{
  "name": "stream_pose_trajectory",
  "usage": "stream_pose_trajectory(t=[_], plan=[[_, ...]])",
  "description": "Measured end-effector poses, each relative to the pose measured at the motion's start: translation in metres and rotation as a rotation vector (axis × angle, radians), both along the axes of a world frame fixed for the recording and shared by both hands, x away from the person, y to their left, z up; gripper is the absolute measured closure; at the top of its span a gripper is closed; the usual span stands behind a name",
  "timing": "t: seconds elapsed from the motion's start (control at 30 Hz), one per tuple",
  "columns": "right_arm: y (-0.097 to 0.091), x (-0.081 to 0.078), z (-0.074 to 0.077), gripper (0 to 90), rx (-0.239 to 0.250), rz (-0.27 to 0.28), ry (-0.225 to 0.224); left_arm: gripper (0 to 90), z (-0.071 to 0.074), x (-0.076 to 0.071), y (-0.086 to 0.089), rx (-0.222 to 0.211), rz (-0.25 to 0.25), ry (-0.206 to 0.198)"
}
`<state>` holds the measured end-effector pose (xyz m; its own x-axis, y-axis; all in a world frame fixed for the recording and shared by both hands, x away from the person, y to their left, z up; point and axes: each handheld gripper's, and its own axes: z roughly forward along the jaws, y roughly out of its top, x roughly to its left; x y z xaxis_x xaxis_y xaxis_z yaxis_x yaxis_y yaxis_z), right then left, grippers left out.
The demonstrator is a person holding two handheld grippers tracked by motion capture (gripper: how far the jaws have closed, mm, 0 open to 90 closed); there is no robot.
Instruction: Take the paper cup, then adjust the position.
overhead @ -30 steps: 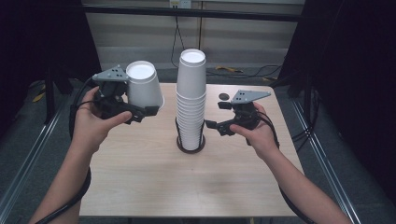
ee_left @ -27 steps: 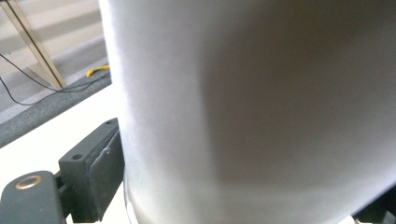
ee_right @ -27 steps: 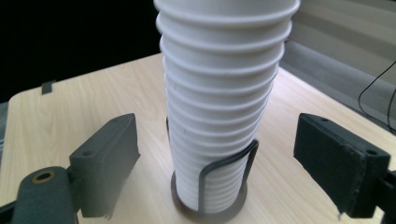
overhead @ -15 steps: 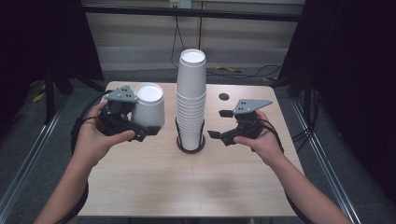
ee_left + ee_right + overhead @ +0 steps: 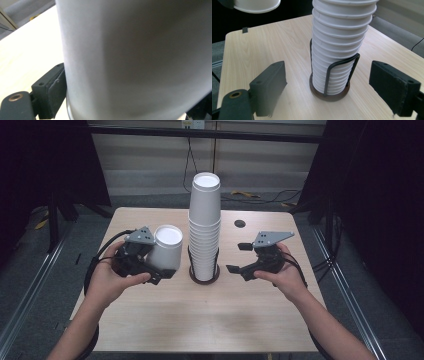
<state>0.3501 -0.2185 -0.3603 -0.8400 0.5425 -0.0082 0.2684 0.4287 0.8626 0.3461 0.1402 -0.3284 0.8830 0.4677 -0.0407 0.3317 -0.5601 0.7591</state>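
**A:** While the left gripper (image 5: 159, 270) hung at about nine o'clock of the holder, what did it have?

**B:** One white paper cup (image 5: 165, 251), upside down, base up. In the left gripper view the cup wall (image 5: 135, 57) filled the space between the jaws, and a black pad (image 5: 53, 90) pressed its side near the rim. So the jaws were clamped on that cup, which hung above the wooden table (image 5: 200, 320), apart from the stack. Whether its rim touched the wood, I couldn't tell.

**A:** And the right gripper (image 5: 239, 257)?

**B:** At about three o'clock of the holder, jaws wide apart and holding nothing. In the right gripper view both black pads (image 5: 270, 87) stood either side of the holder, well clear of it.

**A:** How far along did the work look?

**B:** By my reading, one cup was off the pile and not yet set down. Nothing else stood loose on the table, so this looked like an early cup.

**A:** What was left?

**B:** Placing that cup, probably on the bare wood at nine o'clock. Then the rest: the cup stack (image 5: 205, 227) in the middle was tall, many cups nested upside down in the black wire cup holder (image 5: 329, 93). Farther back, at about one o'clock, a small dark hole (image 5: 240, 223) marked the tabletop.
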Motion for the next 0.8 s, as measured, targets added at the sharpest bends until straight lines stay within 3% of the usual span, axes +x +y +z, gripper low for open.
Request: stream_pose_trajectory(t=[0.23,0.63,0.7,0.73,0.8], plan=[[-0.003,-0.001,-0.003,13.7,-0.008,-0.003,0.007,10.3,-0.006,-0.003,-0.008,0.029,-0.026,0.010],[-0.005,-0.004,-0.011,13.8,-0.027,0.039,0.025,10.5,-0.023,-0.007,-0.019,0.062,-0.056,0.045],[-0.005,-0.004,-0.012,13.8,-0.028,0.051,0.027,10.5,-0.025,-0.008,-0.021,0.079,-0.070,0.051],[-0.004,-0.005,-0.013,13.8,-0.030,0.063,0.032,10.5,-0.026,-0.009,-0.024,0.116,-0.086,0.049],[-0.004,-0.005,-0.014,13.8,-0.032,0.069,0.034,10.5,-0.027,-0.009,-0.025,0.127,-0.093,0.049]])
